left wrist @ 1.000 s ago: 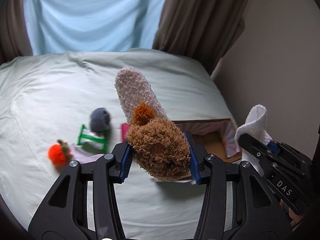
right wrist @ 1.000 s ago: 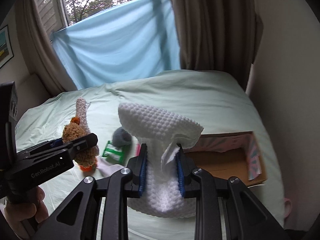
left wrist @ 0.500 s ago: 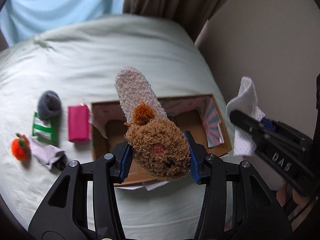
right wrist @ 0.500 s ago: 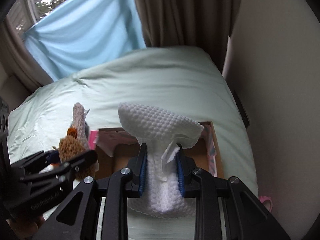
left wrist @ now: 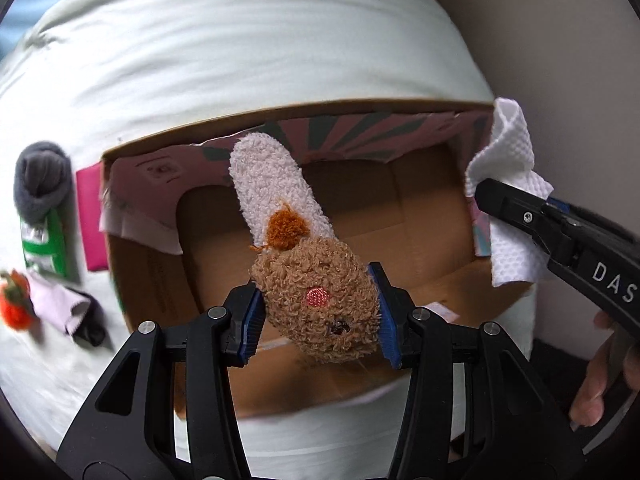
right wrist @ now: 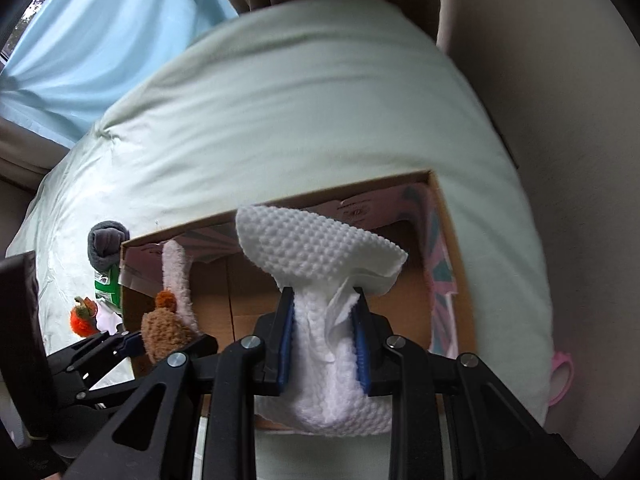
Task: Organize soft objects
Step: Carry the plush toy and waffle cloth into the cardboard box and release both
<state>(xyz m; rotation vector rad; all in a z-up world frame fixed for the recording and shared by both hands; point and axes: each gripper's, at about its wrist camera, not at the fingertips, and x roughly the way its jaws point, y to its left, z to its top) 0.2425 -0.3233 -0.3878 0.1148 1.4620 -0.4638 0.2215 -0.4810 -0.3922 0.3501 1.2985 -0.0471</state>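
Plush toy (left wrist: 320, 308): brown curly body clamped between the blue pads of your left gripper (left wrist: 318, 316), jaws closed snug on both flanks, pale fuzzy part sticking forward past the fingertips. In the left wrist view you're holding it above the open cardboard box (left wrist: 280, 128), gripper pitched down toward the box floor. Your right gripper comes in from the right edge here, black finger across the white waffle cloth (left wrist: 508, 184) at the box's right wall; you can't see its jaw gap from this side. This view alone gives you the items left of the box on the pale green bedsheet (left wrist: 240, 48): grey sock ball (left wrist: 40, 180), green packet (left wrist: 44, 244), magenta item (left wrist: 90, 216) touching the box wall, lilac cloth (left wrist: 56, 300), orange pom toy (left wrist: 16, 304). Your fingers show at lower right.

Right wrist view: your right gripper (right wrist: 324, 340) is closed on the white waffle cloth (right wrist: 320, 256), bunched between the pads, top fanning out forward, bottom hanging below the jaws. It sits over the cardboard box (right wrist: 452, 248), pitched down. Left gripper (right wrist: 160, 340) is low left, holding the plush toy (right wrist: 164, 328) over the box's left end. Only here: blue curtain (right wrist: 112, 32), brown drape, and a pink ring (right wrist: 562, 376) at the mattress edge on the right.
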